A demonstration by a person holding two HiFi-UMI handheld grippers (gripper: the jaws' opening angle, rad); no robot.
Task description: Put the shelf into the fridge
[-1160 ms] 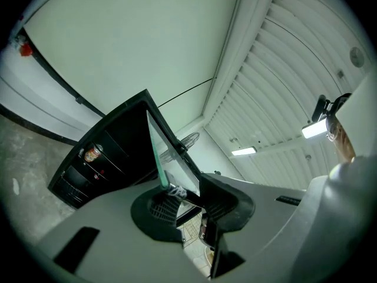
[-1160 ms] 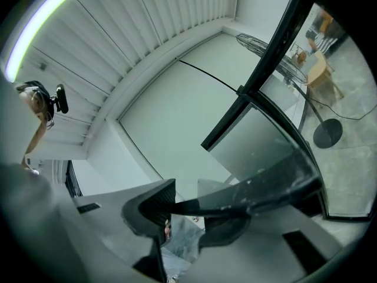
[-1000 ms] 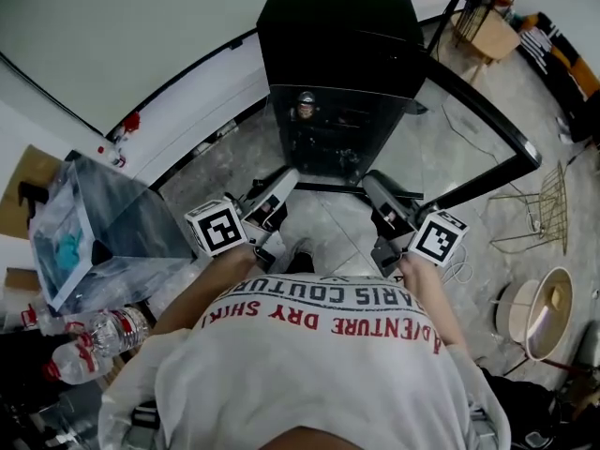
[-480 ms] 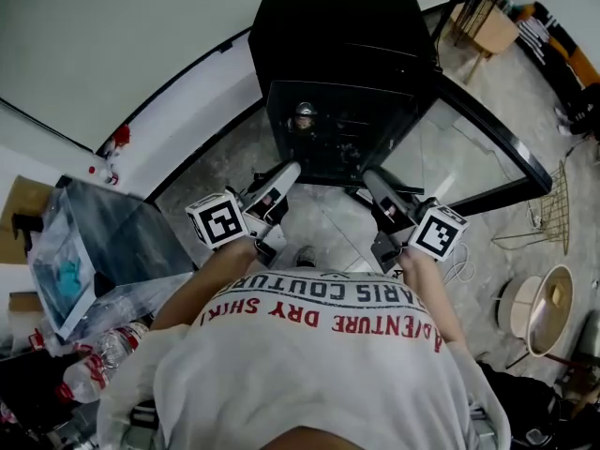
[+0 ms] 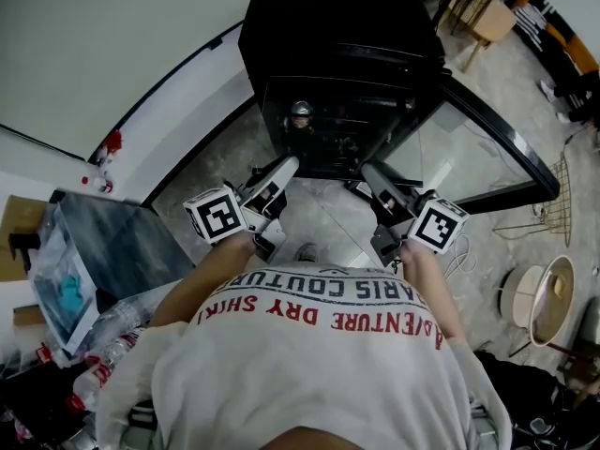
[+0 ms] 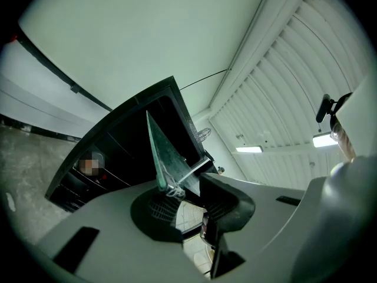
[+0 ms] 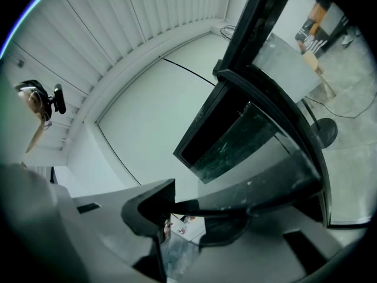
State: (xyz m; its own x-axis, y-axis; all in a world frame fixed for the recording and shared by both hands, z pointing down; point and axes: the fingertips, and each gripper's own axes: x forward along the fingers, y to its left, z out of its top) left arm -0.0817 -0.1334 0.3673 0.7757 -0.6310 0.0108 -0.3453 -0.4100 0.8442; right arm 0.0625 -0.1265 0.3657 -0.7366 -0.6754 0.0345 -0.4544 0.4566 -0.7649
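A black mini fridge (image 5: 337,26) stands on the floor with its glass door (image 5: 478,148) swung open to the right. In the head view I hold a clear glass shelf (image 5: 323,200) flat between both grippers, just in front of the dark opening. My left gripper (image 5: 281,169) is shut on the shelf's left edge and my right gripper (image 5: 370,174) on its right edge. The left gripper view shows the greenish shelf (image 6: 162,152) running from my left gripper (image 6: 182,196) towards the fridge (image 6: 118,152). In the right gripper view my right gripper (image 7: 182,214) clamps the shelf (image 7: 235,140).
A clear plastic bin (image 5: 103,251) and water bottles (image 5: 103,364) lie at the left. At the right are a wire rack (image 5: 562,186), a round bowl (image 5: 539,298) and a white cable (image 5: 459,256) on the floor. A wooden stool (image 5: 492,22) stands behind the door.
Both grippers and the shelf have moved forward towards the fridge opening and a little lower. The grip on the shelf is unchanged.
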